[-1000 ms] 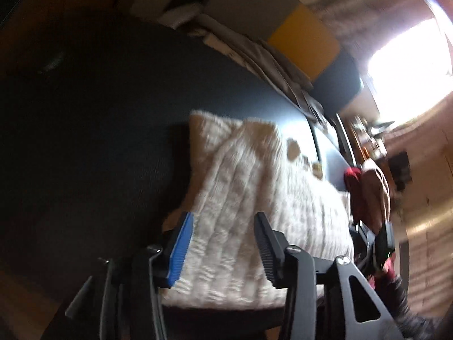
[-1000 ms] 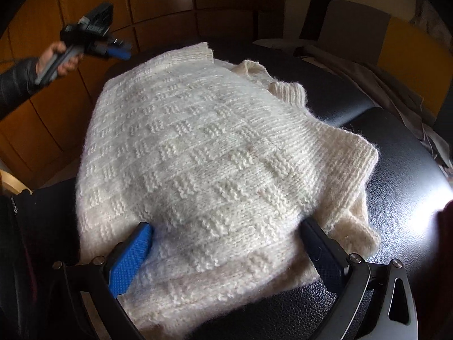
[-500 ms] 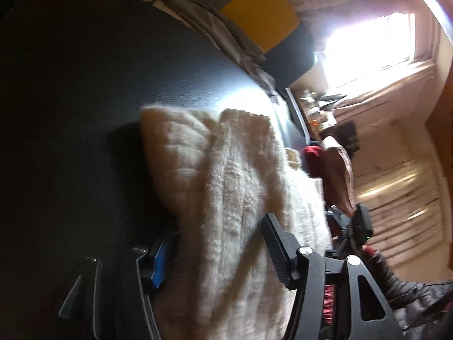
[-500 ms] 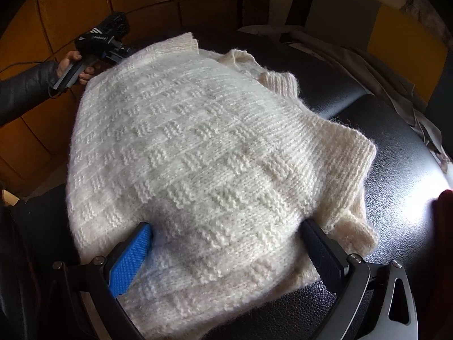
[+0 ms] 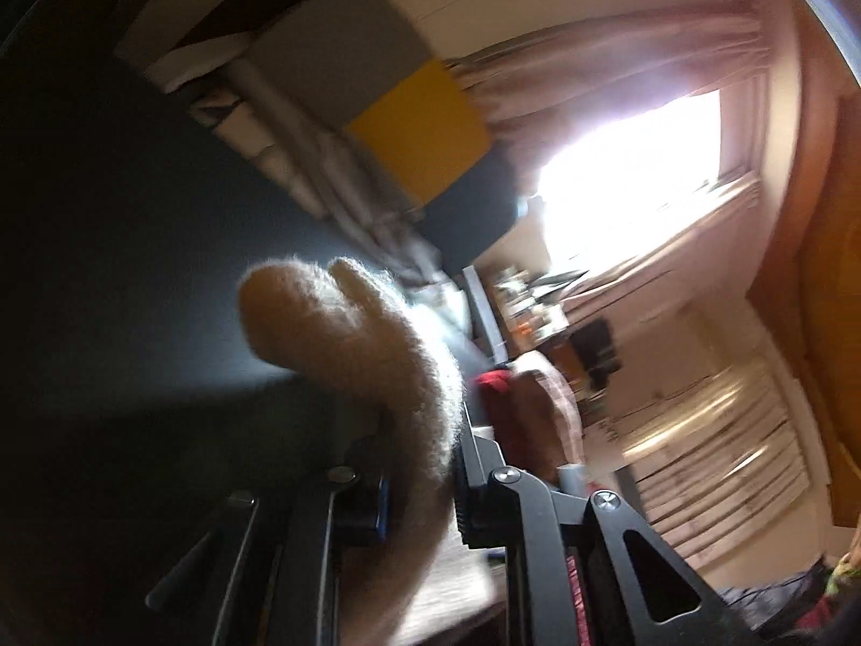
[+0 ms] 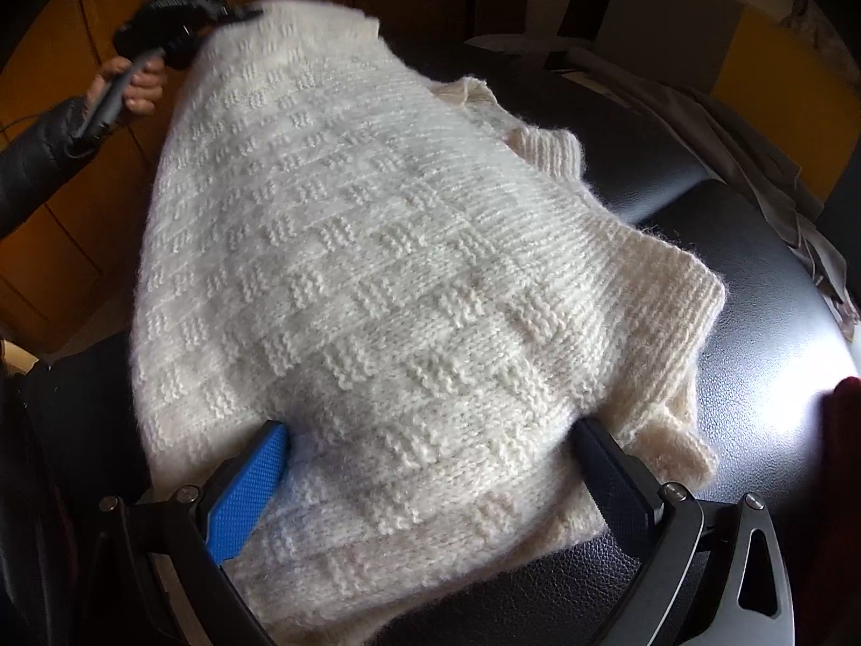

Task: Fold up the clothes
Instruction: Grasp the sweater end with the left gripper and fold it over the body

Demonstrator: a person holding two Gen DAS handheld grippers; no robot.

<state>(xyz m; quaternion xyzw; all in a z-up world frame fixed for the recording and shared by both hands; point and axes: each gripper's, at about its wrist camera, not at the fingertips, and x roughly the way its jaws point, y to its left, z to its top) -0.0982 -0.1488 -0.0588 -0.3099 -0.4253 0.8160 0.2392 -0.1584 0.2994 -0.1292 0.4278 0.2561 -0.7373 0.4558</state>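
Note:
A cream knitted sweater (image 6: 376, 269) lies spread on a black leather surface (image 6: 726, 269). In the right wrist view my left gripper (image 6: 237, 13) is at the top left, held by a hand in a dark sleeve, lifting the sweater's far corner. The left wrist view shows a fold of the sweater (image 5: 333, 323) pinched in my left gripper (image 5: 425, 463), whose jaws are closing on the knit. My right gripper (image 6: 430, 430) stands wide open over the sweater's near edge, its fingers straddling the cloth without pinching it.
Grey and yellow cushions (image 5: 420, 124) and a heap of pale cloth (image 6: 753, 124) line the far side of the leather surface. Wooden panels (image 6: 54, 247) stand at the left. A dark red thing (image 6: 845, 430) shows at the right edge. A bright window (image 5: 635, 172) glares.
My left gripper has come in from beside the sweater, shut on its far corner and raised it, so that edge now stands up off the leather. The right gripper has stayed put.

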